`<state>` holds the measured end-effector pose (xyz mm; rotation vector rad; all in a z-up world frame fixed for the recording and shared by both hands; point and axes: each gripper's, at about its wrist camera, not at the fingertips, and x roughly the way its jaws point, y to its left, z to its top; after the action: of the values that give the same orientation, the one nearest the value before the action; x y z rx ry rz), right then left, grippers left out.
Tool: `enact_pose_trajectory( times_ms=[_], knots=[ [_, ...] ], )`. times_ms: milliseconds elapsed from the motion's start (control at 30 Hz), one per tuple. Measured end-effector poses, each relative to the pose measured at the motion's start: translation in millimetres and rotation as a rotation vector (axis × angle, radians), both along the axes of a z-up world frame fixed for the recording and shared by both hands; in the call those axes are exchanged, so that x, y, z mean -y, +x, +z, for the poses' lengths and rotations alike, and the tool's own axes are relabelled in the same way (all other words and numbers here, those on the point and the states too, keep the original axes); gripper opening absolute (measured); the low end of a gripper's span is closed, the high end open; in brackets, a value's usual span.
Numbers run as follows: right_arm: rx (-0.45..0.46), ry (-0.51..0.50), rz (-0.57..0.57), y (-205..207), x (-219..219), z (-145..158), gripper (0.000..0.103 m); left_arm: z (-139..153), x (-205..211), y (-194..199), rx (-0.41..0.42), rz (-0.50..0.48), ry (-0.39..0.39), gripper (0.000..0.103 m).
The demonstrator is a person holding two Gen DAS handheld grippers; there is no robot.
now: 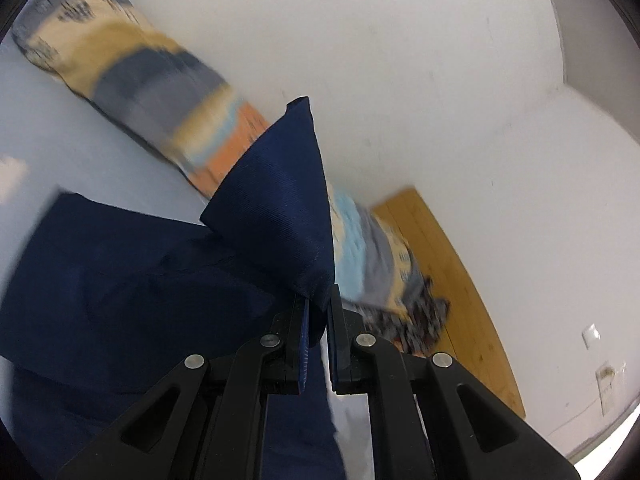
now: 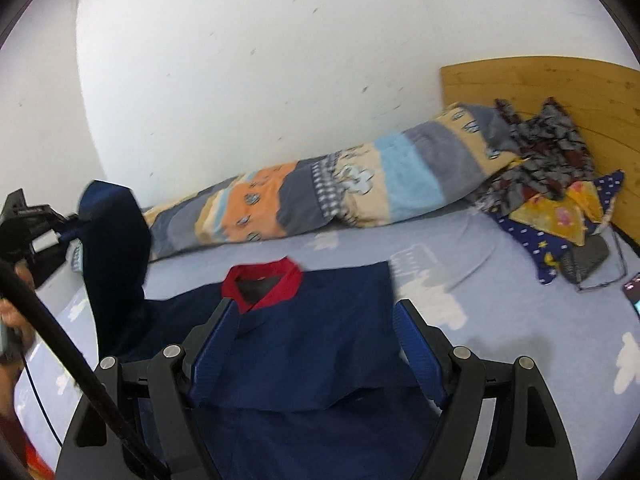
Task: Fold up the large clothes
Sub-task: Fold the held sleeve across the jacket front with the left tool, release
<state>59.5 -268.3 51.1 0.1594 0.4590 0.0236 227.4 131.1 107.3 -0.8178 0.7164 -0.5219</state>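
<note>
A navy blue garment with a red collar lies on the light blue bed sheet. My right gripper is open above it, its jaws wide apart over the folded right side. My left gripper is shut on a lifted part of the navy garment, which stands up as a cone above the rest of the cloth. In the right wrist view the left gripper shows at the far left, holding that raised cloth.
A rolled patterned quilt lies along the white wall. A pile of patterned clothes sits by the wooden headboard. A phone and a cable lie at the bed's right.
</note>
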Motion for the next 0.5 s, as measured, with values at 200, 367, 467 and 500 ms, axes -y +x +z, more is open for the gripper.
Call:
enact_pose_trajectory(
  times_ms=[200,367,467,500],
  knots=[
    [0.024,0.043,-0.059,-6,25,8,0.083,-54,123,0,-0.095,-0.106,0.078,0.007],
    [0.019,0.059,-0.075,-4,38,8,0.083,-139,203,-4,-0.228,-0.171,0.288,0.009],
    [0.005,0.055,-0.078,-2,40,4,0.083,-178,233,-12,-0.298,-0.236,0.431,0.032],
    [0.005,0.056,-0.079,-1,39,3,0.083,-185,244,-19,-0.294,-0.275,0.457,0.038]
  ],
)
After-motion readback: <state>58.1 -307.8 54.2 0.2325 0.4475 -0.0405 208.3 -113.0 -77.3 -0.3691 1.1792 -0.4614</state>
